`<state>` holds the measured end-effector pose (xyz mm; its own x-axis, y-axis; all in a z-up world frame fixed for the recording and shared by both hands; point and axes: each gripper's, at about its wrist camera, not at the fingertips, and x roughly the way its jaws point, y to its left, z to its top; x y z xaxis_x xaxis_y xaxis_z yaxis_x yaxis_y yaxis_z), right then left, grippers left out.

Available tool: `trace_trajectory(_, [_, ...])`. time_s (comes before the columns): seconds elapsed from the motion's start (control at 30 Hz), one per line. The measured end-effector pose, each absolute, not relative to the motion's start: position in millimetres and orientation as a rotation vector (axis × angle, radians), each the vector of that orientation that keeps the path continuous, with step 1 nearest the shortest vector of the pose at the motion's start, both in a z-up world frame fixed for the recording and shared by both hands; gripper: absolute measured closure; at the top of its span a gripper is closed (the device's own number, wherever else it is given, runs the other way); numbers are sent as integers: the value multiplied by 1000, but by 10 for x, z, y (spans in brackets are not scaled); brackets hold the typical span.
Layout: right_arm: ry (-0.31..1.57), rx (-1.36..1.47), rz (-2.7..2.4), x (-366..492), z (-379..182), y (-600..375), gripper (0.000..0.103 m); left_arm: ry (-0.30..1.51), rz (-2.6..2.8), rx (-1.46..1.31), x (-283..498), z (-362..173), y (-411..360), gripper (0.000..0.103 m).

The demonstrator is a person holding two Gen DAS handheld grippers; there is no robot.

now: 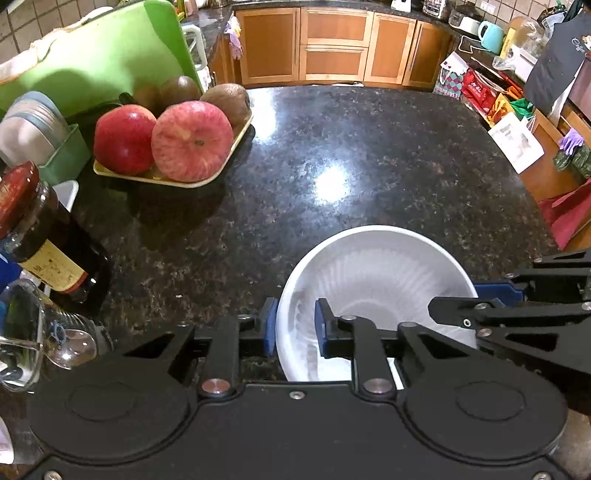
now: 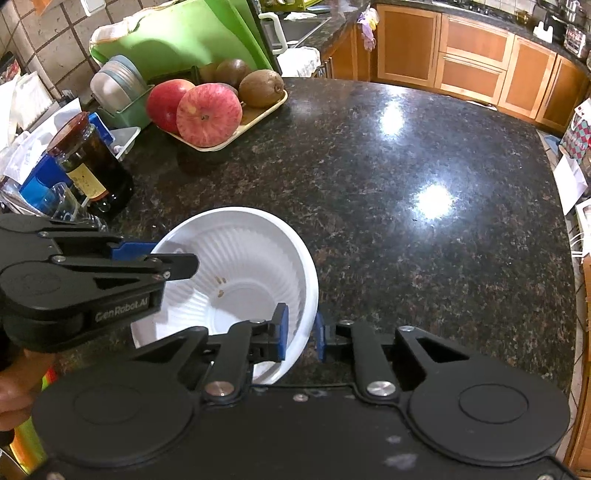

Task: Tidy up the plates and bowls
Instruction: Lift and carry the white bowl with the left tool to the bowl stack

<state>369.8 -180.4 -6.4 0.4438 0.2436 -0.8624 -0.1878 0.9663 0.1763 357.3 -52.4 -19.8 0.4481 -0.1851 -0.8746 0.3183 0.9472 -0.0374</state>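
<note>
1. Big dark granite countertop (image 2: 406, 155) fills the view, mostly bare in the middle, with clutter crowded along its far left edge.
2. Over there: a green cutting board (image 2: 184, 33) leaning up, a tray of fruit (image 2: 229, 144) holding apples and kiwis, a dark jar (image 2: 92, 166) with a red lid.
3. Centre stage, the white bowl (image 2: 236, 273), ribbed inside, at the near edge of the counter. Whether it rests on the stone or is lifted a touch, I can't tell.
4. Left gripper (image 1: 295, 328) straddles the bowl's near-left rim, one blue pad outside the wall, one inside, a narrow gap between pads and wall, so not quite pinching by the look of it.
5. Right gripper (image 2: 301, 336) does the same on the opposite rim: pad inside, pad outside, close to the wall but not clearly pressed on it.
6. My read: this is the grasp step on one bowl, both claws poised.
7. Next move calls for closing evenly on both sides, then a level lift. No plates or stack in sight, so the destination is unclear.
</note>
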Motion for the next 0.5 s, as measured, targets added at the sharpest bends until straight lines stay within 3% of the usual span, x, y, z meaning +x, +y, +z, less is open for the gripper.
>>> trace_trajectory(0.03, [1075,53,264,3694,-58,-1802,87,1067,-310,138,3577,-204,-514,83])
trace_trajectory(0.5, [1057,75,215,3573,131,-1866,89,1073,-353,135,3459,-63,-546,85])
